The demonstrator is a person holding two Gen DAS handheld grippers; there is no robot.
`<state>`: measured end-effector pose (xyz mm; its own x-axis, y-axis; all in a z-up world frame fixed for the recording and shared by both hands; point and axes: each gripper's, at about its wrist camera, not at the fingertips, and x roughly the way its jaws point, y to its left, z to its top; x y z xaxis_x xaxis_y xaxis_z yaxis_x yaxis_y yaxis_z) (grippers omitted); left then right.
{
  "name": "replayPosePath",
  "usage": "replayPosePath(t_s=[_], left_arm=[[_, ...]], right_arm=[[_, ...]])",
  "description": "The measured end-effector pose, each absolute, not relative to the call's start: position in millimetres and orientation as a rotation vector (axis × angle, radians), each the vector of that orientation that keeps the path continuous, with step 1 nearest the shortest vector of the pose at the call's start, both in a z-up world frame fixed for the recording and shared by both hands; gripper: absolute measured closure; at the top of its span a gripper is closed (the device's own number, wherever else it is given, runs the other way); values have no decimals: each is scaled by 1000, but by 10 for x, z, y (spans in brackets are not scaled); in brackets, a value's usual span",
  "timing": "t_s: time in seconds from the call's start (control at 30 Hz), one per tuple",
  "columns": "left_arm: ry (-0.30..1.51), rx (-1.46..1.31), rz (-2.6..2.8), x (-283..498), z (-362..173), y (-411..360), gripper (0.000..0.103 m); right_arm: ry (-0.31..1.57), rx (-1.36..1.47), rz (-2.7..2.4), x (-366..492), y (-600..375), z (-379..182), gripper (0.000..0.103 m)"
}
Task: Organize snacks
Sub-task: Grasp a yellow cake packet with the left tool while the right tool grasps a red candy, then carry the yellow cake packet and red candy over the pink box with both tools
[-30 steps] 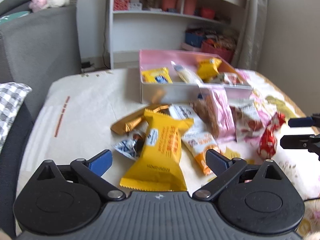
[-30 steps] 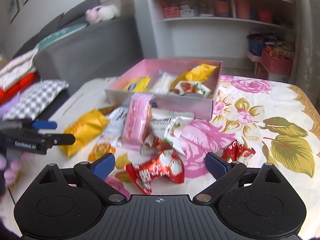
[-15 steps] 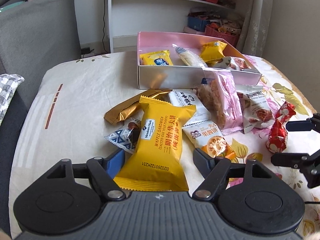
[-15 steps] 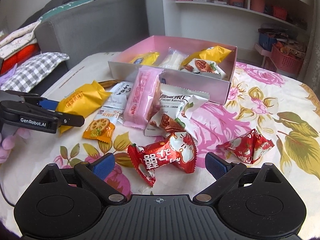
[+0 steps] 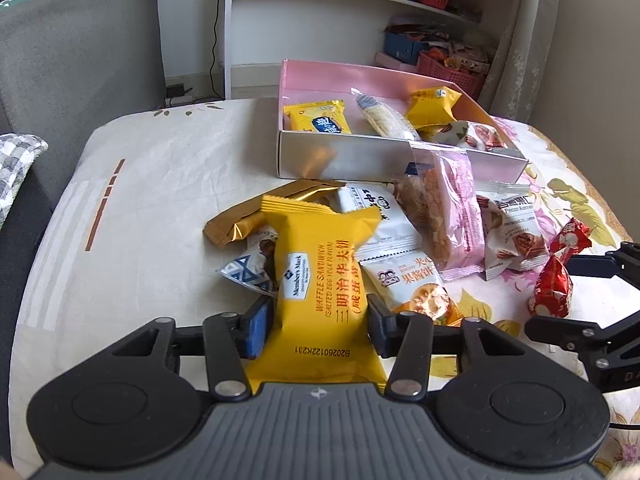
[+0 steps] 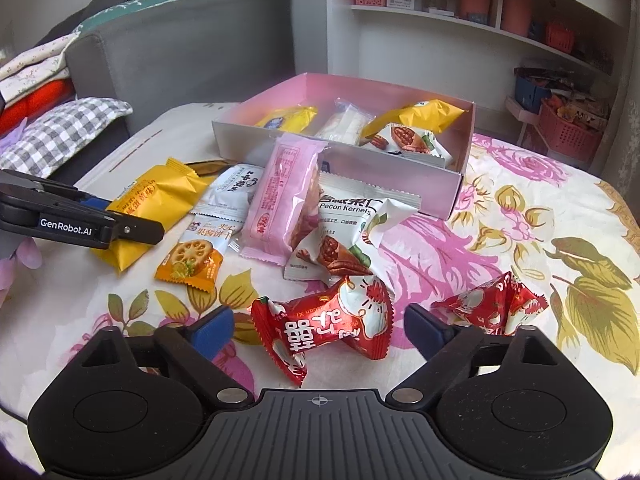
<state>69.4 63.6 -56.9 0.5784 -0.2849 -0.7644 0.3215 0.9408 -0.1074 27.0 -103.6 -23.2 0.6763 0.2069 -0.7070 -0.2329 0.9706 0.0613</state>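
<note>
The left gripper (image 5: 318, 322) sits low in the middle of the left wrist view, jaws closing in on the yellow waffle sandwich packet (image 5: 320, 280); both blue pads (image 5: 256, 326) look like they're touching the packet's sides, and the wrapper pinches in a bit there; the packet lies lengthwise on the tablecloth (image 5: 160, 184), its top end over a gold wrapper (image 5: 256, 216) and a white sachet (image 5: 372, 216).

In the right wrist view the right gripper (image 6: 318, 330) is closing too but the jaws are pretty wide; the red candy packet (image 6: 332, 326) lies between them at lower centre with clear gaps either side, so nothing gripped; a second red candy (image 6: 494, 306) sits just beside the right-hand finger.

The pink box (image 6: 456, 196) is in the upper middle of the frame, holding two yellow packets, a white bar and a pecan pack; leaning on its front wall is a pink biscuit pack (image 6: 286, 196), with a pecan kernels bag (image 6: 344, 232) next to it; an orange lotus-root cracker sachet (image 6: 192, 254) lies left of those.
</note>
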Motion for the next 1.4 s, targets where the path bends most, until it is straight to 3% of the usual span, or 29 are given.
replayPosePath(t_s=[0.03, 0.1, 0.17, 0.23, 0.3, 0.33, 0.9, 1.4], left_arm=[[884, 46, -355, 689, -562, 627, 60], [885, 42, -351, 683, -549, 610, 63], [897, 36, -342, 685, -537, 595, 64], [912, 30, -333, 688, -526, 578, 65], [923, 21, -327, 685, -514, 562, 66], [928, 16, -327, 684, -507, 555, 66], [979, -80, -323, 613, -298, 562, 67], [905, -146, -351, 627, -14, 265, 68]], right_arm=[[792, -42, 247, 269, -1024, -232, 20], [795, -51, 245, 268, -1008, -230, 36], [799, -52, 247, 273, -1003, -223, 39], [801, -46, 243, 276, -1006, -204, 48], [802, -43, 244, 283, -1005, -175, 63], [806, -37, 250, 289, -1010, -162, 65], [859, 163, 284, 273, -1163, 139, 65], [806, 342, 263, 626, -1444, 439, 65]])
